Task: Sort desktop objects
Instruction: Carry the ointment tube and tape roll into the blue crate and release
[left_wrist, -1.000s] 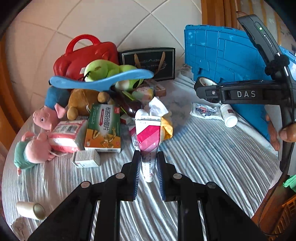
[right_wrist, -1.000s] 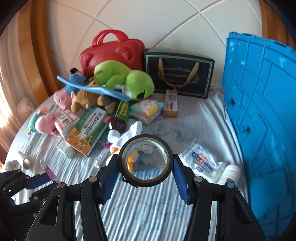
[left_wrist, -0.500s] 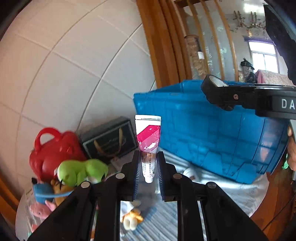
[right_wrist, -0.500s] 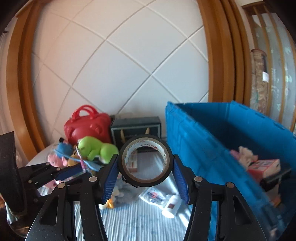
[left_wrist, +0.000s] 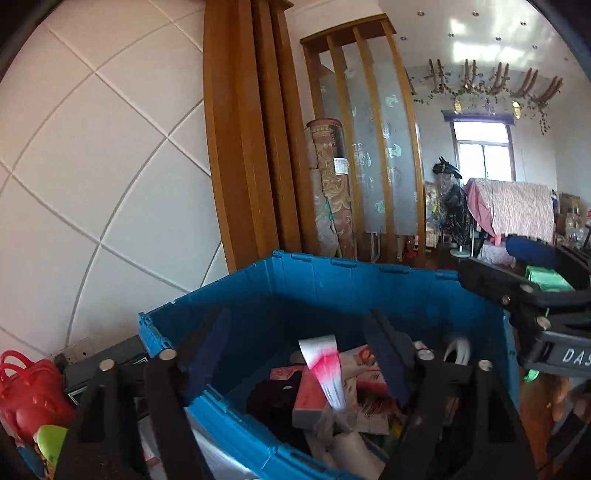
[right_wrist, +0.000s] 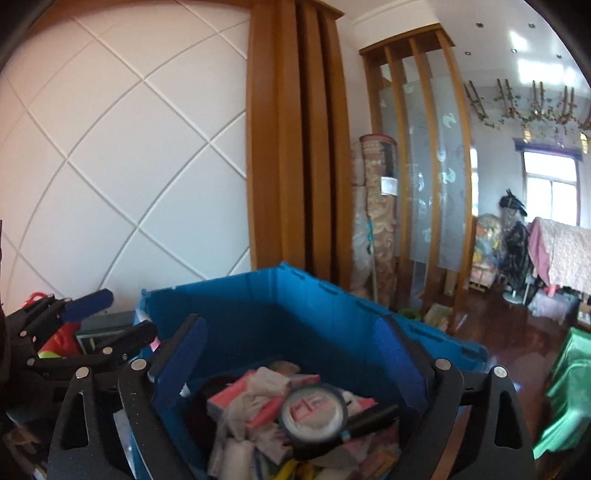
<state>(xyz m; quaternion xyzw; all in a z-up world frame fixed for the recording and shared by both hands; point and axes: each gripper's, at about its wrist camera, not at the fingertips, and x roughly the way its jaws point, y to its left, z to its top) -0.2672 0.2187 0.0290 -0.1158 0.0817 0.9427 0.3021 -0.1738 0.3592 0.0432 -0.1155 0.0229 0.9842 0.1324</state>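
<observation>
Both grippers hover over the blue bin (left_wrist: 229, 325), jaws opening and clear of their loads: the tube (left_wrist: 325, 369) drops between the left gripper's (left_wrist: 295, 354) fingers, and the tape (right_wrist: 314, 411) lies atop the pile under the right gripper (right_wrist: 291, 350).

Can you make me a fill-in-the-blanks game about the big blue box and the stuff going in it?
1. The big plastic crate is coloured ____.
2. The pink-and-white tube is tumbling between the left gripper's ____ jaws.
3. The ring-shaped thing under the right gripper is a roll of ____.

Missing words: blue; opening; tape
</observation>
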